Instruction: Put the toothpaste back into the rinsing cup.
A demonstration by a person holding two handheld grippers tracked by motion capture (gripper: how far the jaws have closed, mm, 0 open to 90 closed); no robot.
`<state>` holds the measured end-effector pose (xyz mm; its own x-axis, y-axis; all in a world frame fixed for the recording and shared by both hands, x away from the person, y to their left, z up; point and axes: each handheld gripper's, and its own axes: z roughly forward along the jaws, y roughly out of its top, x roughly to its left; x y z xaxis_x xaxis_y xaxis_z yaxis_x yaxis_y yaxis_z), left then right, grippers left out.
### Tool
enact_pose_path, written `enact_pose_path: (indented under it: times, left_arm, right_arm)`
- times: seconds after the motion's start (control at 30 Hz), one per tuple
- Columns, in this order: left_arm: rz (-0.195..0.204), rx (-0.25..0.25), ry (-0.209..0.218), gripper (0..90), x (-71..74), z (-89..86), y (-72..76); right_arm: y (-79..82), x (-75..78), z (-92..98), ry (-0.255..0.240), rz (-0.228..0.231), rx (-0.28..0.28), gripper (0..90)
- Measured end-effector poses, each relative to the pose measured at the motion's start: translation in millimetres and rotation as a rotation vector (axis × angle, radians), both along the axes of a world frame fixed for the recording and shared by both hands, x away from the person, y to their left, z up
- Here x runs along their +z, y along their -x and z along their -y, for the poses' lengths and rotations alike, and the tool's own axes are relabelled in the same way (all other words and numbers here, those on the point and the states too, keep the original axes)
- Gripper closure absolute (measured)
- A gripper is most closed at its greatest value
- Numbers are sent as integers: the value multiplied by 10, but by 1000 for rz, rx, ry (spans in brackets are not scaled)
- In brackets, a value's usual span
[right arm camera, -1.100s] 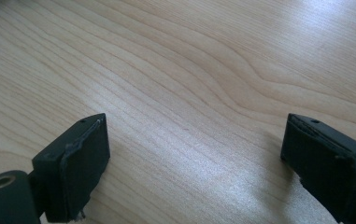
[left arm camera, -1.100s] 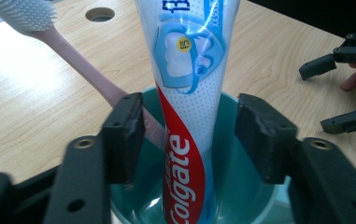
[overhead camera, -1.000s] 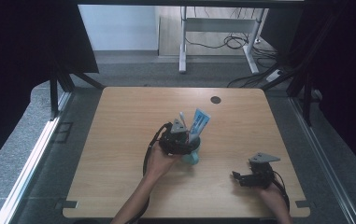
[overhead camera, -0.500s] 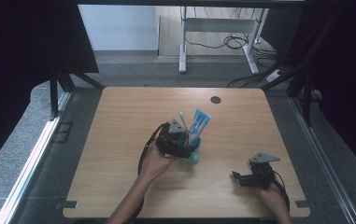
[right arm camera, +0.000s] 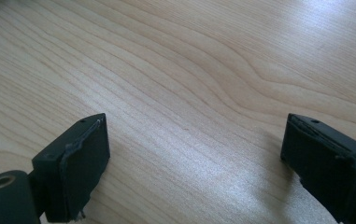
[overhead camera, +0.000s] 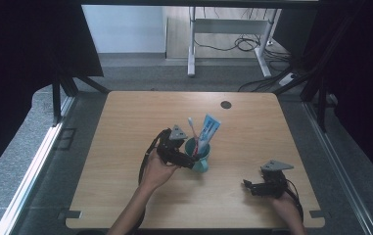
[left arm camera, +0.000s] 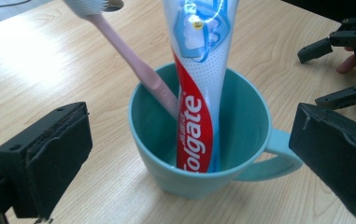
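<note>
Nearest the person, at the near right of the wooden table (overhead camera: 125, 127), we record the right gripper (overhead camera: 252, 186) low over bare wood, its jaws standing wide apart with nothing between them. Left of it and a little farther in, the left gripper (overhead camera: 190, 159) is held at a teal mug (left arm camera: 199, 140), jaws spread well apart to either side of the cup and clear of its wall, gripping nothing. The mug stands upright near the table's middle, handle toward the right jaw in the left gripper view. Inside lean a pink toothbrush (left arm camera: 133, 60) and a toothpaste tube (left arm camera: 199, 93), tops projecting above the rim. We judge the mug rigid, smooth and likely slippery, best taken across the wall or by the handle; the tube is soft and would yield, the toothbrush light and stiff, graspable mid-handle
</note>
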<state>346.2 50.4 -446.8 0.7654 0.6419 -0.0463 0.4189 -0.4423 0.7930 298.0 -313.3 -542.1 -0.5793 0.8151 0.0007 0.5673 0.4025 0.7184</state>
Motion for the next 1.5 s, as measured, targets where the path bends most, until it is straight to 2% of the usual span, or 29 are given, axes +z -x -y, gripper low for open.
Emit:
enact_pose_path:
  times: [0.47,1.2,1.5]
  left_arm:
    - [11,22,-10,0,-38,-275,67]
    - [-4,120,-20,0,-318,-832,220]
    - [-11,160,-43,0,-417,-1009,310]
  right_arm:
    - [-1,0,-1,-1,1,0,75]
    - [2,0,-1,0,-2,-1,75]
    - [2,0,-1,0,-2,-1,75]
